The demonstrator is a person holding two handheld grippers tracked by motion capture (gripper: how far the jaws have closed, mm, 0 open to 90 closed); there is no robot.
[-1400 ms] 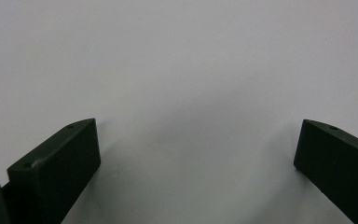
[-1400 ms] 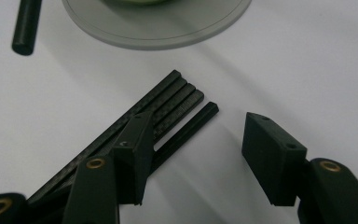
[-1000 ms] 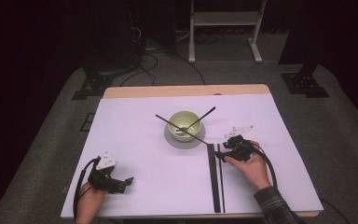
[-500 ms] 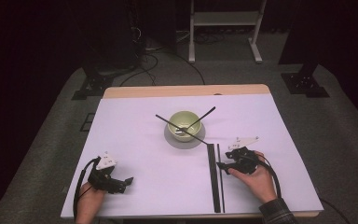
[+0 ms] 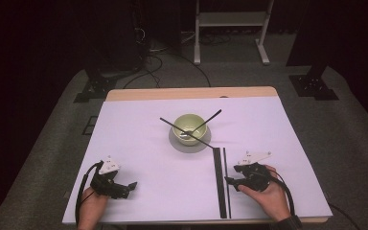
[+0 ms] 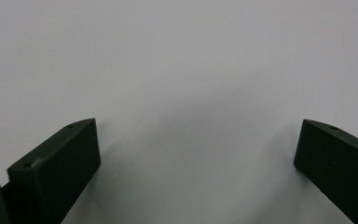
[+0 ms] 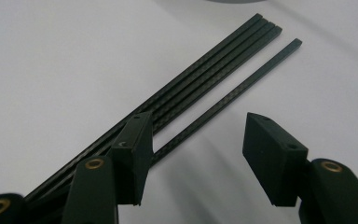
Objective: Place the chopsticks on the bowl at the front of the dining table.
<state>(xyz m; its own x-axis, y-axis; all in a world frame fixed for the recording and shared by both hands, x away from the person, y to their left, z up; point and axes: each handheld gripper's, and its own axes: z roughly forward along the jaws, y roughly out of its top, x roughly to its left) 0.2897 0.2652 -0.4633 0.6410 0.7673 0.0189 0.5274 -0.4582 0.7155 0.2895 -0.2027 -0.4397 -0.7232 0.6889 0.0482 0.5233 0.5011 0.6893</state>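
Black rods, high view: a bundle of chopsticks (image 5: 219, 179) lies on the white table (image 5: 143, 143) beside the right gripper (image 5: 231, 181); two more cross the green bowl (image 5: 189, 126).
Left gripper view: left gripper (image 6: 196, 149) gapes wide over bare sheet, holding nothing.
Right gripper view: jaws part-open, empty, straddling the lone chopstick (image 7: 242, 93).
Risk: closing off-centre could roll that thin stick away.
Room: dark floor, cables, metal stand.

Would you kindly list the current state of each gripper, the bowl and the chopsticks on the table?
Left gripper: open, empty, over bare table.
Right gripper: open, holding nothing, beside the lying chopsticks.
Bowl: upright on a grey saucer.
Crossed chopsticks: propped across the bowl.
Lying chopsticks: flat on the table, side by side.
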